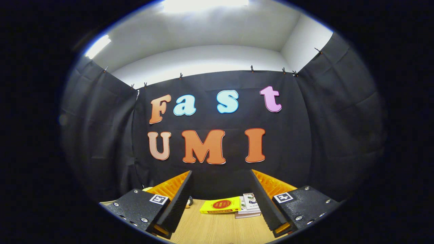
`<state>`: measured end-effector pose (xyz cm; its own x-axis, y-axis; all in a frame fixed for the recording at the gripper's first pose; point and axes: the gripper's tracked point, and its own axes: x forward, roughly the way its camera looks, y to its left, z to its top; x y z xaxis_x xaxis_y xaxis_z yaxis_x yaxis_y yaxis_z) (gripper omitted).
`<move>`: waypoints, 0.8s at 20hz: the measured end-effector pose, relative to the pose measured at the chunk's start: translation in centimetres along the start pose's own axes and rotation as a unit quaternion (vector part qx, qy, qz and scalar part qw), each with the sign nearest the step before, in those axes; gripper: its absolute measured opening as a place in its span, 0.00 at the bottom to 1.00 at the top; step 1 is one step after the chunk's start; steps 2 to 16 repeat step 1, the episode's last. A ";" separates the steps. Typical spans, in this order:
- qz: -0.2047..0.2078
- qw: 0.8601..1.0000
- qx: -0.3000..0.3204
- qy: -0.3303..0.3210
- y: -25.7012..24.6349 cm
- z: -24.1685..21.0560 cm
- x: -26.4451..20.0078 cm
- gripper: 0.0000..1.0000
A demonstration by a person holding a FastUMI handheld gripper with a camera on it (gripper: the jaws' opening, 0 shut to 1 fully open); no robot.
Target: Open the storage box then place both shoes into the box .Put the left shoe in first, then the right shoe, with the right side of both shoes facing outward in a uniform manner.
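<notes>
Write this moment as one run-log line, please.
hand-held gripper: open, empty | ahead: yellow book, white books on wooden table | shoes, box: unseen

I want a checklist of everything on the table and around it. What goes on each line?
Surface: light wooden table, bare between the jaws.
Job's things: nothing seen.
Clutter: yellow book with a red circle beside a small stack of white booklets, beyond the jaws against the wall; a small dark object by one finger.
Gripper: jaws wide apart, holding nothing.
Cables: nothing seen.
Surroundings: black cloth wall clipped up, white ceiling.
</notes>
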<state>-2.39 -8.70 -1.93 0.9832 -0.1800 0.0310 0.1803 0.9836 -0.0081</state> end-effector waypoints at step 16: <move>-0.001 1.000 -0.003 0.001 0.0 0.0 -0.1 0.97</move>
